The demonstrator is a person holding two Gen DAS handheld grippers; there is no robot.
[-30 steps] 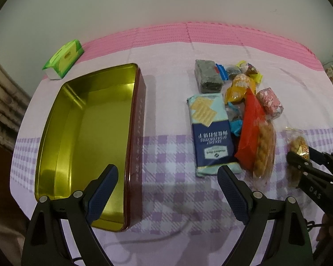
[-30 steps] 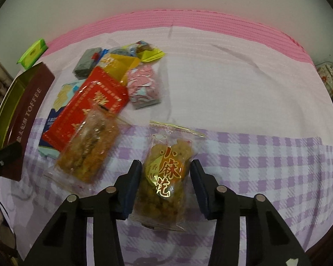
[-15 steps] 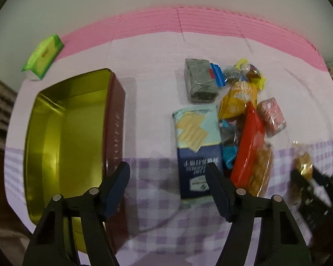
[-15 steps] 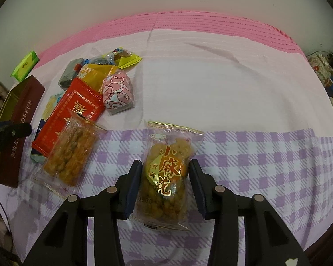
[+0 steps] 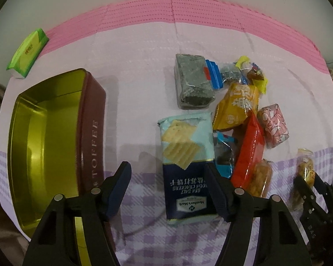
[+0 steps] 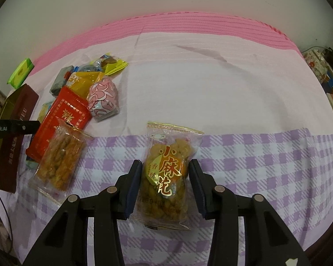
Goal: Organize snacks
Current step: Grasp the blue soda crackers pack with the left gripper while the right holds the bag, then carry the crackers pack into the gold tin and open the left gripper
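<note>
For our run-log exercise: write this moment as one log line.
right gripper: open, straddling twist-snack bag | left gripper: open, empty | toffee tin: empty

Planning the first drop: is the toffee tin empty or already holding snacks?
Empty: the toffee tin is open, its gold floor bare; the near end is hidden behind the left gripper.

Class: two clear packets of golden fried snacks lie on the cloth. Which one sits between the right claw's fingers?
The packet with gold lettering, lying alone on the purple checks between the open right claw; the other clear packet overlaps the red packet.
</note>
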